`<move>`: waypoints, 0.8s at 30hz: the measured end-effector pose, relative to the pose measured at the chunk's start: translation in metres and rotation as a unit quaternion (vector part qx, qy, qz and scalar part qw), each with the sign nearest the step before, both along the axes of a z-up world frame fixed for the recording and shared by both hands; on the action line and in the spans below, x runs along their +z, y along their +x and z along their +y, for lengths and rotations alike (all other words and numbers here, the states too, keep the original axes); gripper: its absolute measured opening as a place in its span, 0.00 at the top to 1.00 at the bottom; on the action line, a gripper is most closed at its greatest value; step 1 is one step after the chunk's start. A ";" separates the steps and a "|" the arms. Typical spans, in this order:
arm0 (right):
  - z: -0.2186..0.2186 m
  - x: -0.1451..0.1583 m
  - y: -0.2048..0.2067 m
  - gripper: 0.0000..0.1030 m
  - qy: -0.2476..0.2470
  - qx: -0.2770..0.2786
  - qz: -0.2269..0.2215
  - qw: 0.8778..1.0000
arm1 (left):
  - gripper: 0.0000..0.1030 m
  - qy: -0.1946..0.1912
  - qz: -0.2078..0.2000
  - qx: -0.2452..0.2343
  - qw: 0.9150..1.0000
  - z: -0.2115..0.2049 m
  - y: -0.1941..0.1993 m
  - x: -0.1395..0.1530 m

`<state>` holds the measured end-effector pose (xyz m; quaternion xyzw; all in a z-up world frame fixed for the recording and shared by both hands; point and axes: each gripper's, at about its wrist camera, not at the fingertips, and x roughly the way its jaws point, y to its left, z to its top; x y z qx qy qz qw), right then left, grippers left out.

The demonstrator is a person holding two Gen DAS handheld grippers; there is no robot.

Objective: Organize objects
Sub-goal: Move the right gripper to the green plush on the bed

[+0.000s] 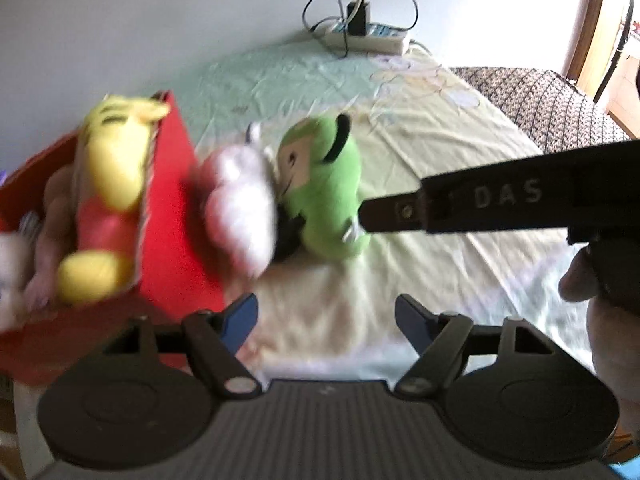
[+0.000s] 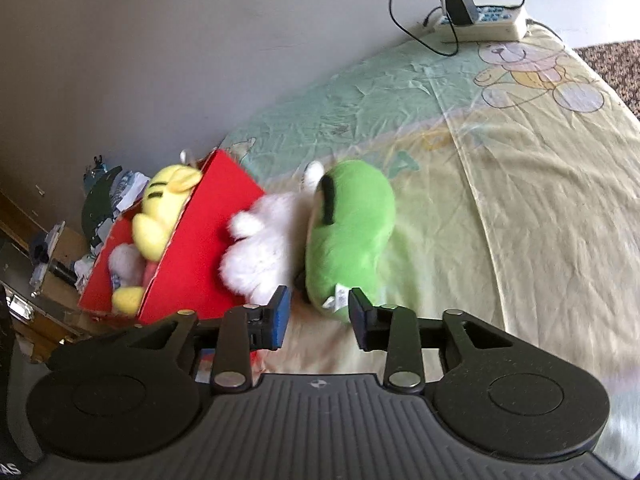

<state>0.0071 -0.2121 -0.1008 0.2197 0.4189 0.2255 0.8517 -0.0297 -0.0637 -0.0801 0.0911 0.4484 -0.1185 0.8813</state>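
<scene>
Both grippers empty, jaws apart, nothing between the pads.

Left gripper (image 1: 325, 318): blue pads wide apart over bare sheet near the front edge of the bed. Right gripper (image 2: 318, 316): narrower gap, also clear of any toy.

Next target, my read: green plush toy with black ears (image 2: 347, 232). It lies flat on the pale yellow-green cartoon-print bedsheet (image 2: 520, 184), roughly mid-bed, just beside the fluffy white plush toy (image 2: 260, 240), which sits against the outer wall of the red cardboard box (image 2: 200, 248) at the bed's left edge. Yellow plush toy with a red shirt (image 1: 110, 184) is already in the box, with at least one other soft toy under it.

Key relation: the green toy lies directly ahead of the right jaws, its tagged bottom end nearest, almost level with the right pad. Long axis runs away from the right gripper toward the wall, head at the far end, face turned toward the white toy. Right hand is clearly nearer; in the left wrist view its black finger reaches in from the right almost to the toy's tag.

So the jaws already straddle across the long axis. Advance and close over the tagged end should do; box is to the left.

White toy is blurred in the left view, orientation unclear.
</scene>
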 end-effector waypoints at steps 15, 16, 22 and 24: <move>-0.006 -0.019 0.051 0.53 0.042 0.017 0.045 0.998 | 0.32 0.019 -0.015 -0.016 1.000 -0.035 0.053 -0.025; -0.004 -0.021 0.053 0.53 0.043 0.022 0.048 0.998 | 0.33 0.020 -0.011 -0.014 1.000 -0.034 0.056 -0.028; 0.004 -0.034 0.066 0.51 0.049 0.036 0.068 0.996 | 0.33 0.019 -0.005 -0.018 1.000 -0.029 0.066 -0.034; 0.006 -0.040 0.068 0.52 0.050 0.037 0.077 0.995 | 0.32 0.019 -0.004 -0.014 1.000 -0.028 0.069 -0.036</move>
